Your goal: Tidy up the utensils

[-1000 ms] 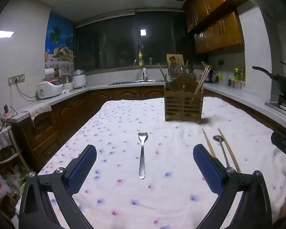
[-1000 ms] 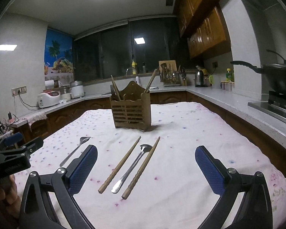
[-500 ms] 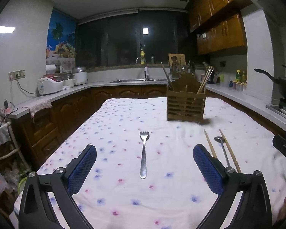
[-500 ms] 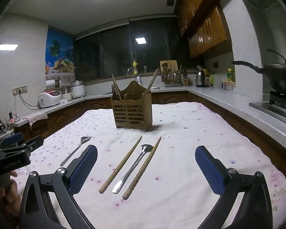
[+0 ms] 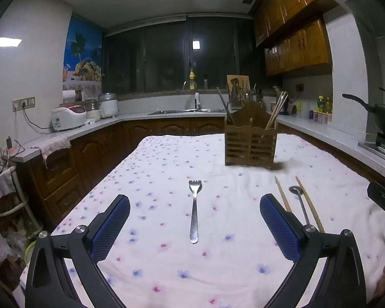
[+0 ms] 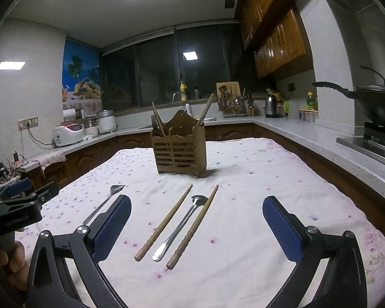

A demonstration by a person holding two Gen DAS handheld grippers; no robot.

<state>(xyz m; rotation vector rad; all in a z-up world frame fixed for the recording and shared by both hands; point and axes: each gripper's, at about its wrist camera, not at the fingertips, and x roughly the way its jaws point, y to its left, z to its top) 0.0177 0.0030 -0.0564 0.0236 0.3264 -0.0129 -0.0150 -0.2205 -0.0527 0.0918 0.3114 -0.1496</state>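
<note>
Up close, the left gripper (image 5: 194, 219) has its blue-padded fingers (image 5: 110, 227) spread wide with nothing between the pads, and the fork (image 5: 194, 210) lies flat on the cloth-covered desk (image 5: 166, 159) right in the gap, tines pointing away, handle end nearest the camera, touching neither pad. The right gripper (image 6: 196, 227) is likewise spread wide and holds nothing; between its fingers (image 6: 282, 229) lie two wooden chopsticks (image 6: 164, 223) with a metal spoon (image 6: 183, 227) between them, all slanting up to the right and closer to the left pad than the right one. Past both groups, toward the far end of the desk, stands the slatted wooden utensil holder (image 6: 179, 151), upright, with a fork and chopsticks sticking out of its compartments.
</note>
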